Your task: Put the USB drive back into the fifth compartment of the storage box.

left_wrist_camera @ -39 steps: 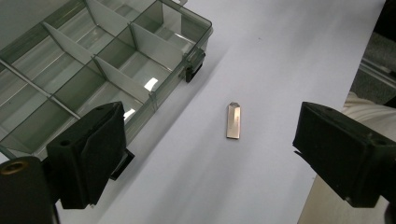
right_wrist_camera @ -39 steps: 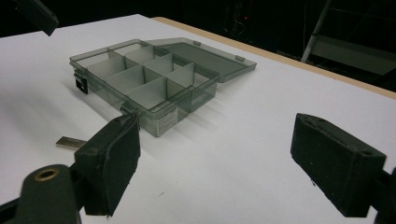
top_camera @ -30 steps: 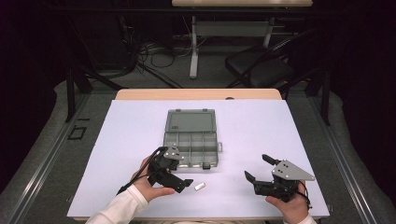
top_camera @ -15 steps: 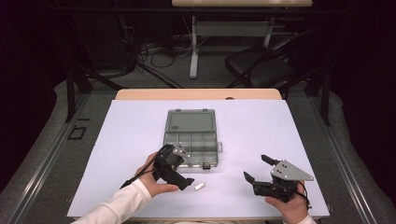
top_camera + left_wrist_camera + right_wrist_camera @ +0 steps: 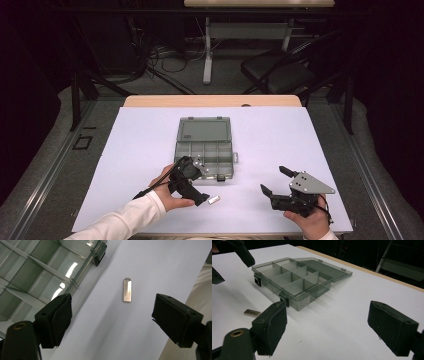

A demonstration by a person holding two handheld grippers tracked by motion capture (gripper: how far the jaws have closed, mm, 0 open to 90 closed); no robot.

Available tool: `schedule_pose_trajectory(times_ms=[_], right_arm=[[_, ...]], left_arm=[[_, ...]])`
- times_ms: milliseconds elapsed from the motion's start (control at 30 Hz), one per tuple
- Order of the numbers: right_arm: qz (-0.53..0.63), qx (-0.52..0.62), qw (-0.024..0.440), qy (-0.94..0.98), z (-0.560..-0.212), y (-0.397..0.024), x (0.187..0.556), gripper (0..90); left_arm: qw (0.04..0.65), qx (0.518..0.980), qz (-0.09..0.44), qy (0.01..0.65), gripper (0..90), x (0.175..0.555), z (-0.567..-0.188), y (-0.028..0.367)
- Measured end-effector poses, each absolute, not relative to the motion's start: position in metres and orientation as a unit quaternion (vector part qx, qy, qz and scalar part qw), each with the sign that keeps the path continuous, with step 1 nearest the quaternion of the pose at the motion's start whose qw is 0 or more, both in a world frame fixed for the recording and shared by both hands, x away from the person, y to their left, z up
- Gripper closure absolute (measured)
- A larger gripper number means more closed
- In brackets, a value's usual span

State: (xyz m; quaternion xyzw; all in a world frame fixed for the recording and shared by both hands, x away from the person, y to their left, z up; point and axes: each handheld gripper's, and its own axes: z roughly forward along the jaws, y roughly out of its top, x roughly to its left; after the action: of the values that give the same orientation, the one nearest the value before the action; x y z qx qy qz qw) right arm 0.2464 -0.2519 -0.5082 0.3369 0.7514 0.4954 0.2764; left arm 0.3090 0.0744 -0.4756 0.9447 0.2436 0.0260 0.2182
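A small silver USB stick lies flat on the white table, just in front of an open smoke-grey compartment box. My left gripper hovers over the stick and points down at it. Its jaws are open, and the stick lies beyond them on the table, untouched. My right gripper rests low at the front right, open and holding nothing, aimed at the box. The box compartments look empty, and the lid is folded back flat.
The white table sheet spreads wide on both sides of the box. A wooden table edge runs along the back. Dark floor, cables and a chair lie beyond it. The box's black latches face the near side.
My left gripper has shifted slightly to the right, closer over the USB stick. The right gripper, the box and the stick have stayed where they were.
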Motion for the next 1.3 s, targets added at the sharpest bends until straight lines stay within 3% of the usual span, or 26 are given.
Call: schedule_pose_trajectory(times_ms=[600,1300], right_arm=[[0.492,0.334,0.276,0.755,-0.509,-0.251,0.246,15.8],[0.489,0.329,0.276,0.759,-0.51,-0.25,0.246,16.1]], left_arm=[[0.187,0.954,0.016,0.234,17.5,0.31,-0.489,0.058],[0.196,0.953,0.009,0.233,37.7,0.314,-0.497,0.052]])
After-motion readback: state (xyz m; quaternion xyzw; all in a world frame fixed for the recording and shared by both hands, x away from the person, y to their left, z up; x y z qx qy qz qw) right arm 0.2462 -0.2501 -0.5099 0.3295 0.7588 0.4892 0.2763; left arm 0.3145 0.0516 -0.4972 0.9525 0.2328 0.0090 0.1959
